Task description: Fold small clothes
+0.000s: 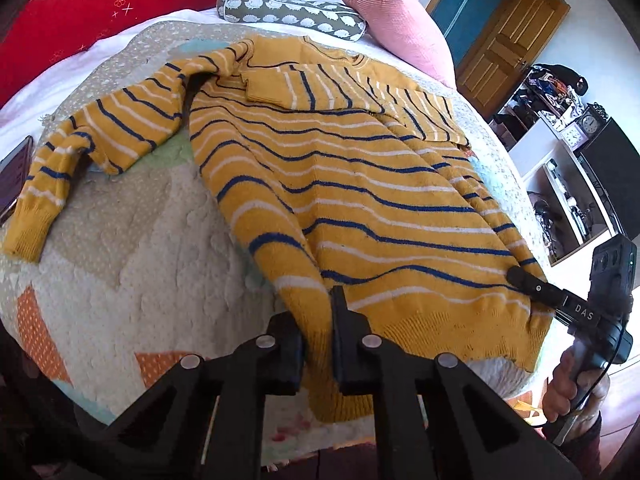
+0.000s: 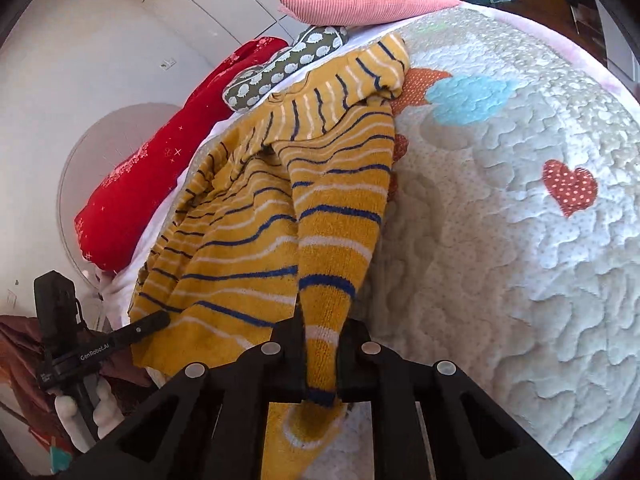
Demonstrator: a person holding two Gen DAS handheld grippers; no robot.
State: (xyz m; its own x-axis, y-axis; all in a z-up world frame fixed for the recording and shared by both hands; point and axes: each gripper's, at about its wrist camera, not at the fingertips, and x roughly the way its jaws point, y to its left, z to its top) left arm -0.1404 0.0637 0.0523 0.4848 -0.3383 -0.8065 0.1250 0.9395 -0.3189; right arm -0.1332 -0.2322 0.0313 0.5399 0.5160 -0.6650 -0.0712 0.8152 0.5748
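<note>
A mustard-yellow sweater [image 1: 360, 184] with blue and white stripes lies on the quilted bed cover [image 1: 132, 240]. Its right sleeve is folded across the chest; its left sleeve [image 1: 92, 148] lies spread out to the left. My left gripper [image 1: 318, 344] is shut on the hem at the sweater's near left corner. My right gripper [image 2: 320, 356] is shut on the sweater's [image 2: 280, 216] near right hem, with the fabric bunched between its fingers. The right gripper also shows in the left wrist view [image 1: 524, 278], at the hem's right edge. The left gripper shows in the right wrist view [image 2: 154, 322].
A pink pillow [image 1: 396, 20], a hedgehog-print cushion [image 1: 292, 10] and a red pillow [image 1: 100, 12] lie at the head of the bed. A phone [image 1: 14, 176] lies at the bed's left edge. White shelves [image 1: 568, 176] and a wooden door [image 1: 508, 48] stand at the right.
</note>
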